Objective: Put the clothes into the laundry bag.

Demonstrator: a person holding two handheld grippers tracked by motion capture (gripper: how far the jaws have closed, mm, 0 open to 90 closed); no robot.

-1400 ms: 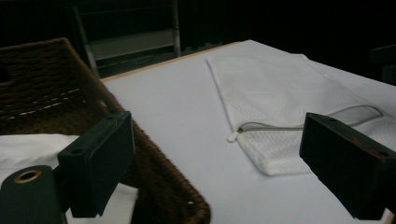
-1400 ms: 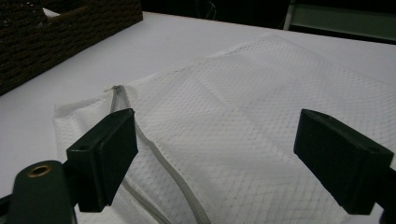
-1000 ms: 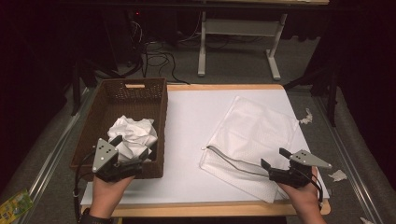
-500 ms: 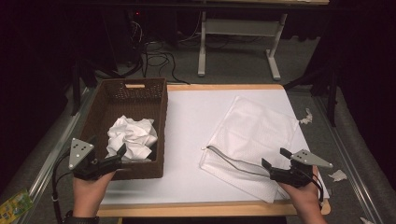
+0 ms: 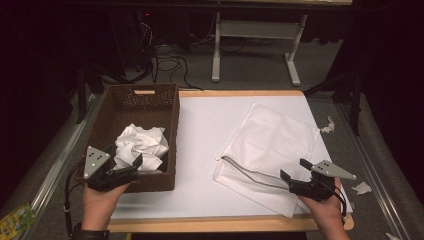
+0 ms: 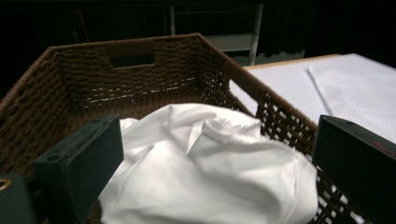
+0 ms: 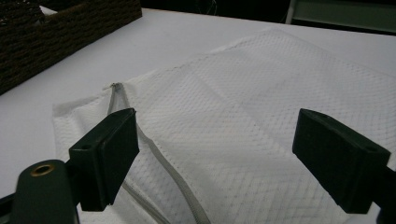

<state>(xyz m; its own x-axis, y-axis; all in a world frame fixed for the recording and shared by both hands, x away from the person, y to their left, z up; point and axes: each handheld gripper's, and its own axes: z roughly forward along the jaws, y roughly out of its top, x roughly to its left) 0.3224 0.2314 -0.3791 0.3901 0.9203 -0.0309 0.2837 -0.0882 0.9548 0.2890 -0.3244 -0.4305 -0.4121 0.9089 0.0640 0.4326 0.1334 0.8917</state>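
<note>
The left gripper [image 5: 124,166], jaws wide and empty, has swung back to the wicker basket's [image 5: 172,125] 6 o'clock rim, facing the crumpled white cloth [image 5: 141,145] inside. The right gripper [image 5: 295,170] stays wide over the mesh bag's [image 5: 275,140] 5 o'clock corner.

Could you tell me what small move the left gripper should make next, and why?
Probably ease the left gripper forward and down onto the crumpled white cloth: its jaws stand open at the basket's near end with the cloth between them, ungripped, while the mesh bag's zipper lies open by the right gripper.
</note>
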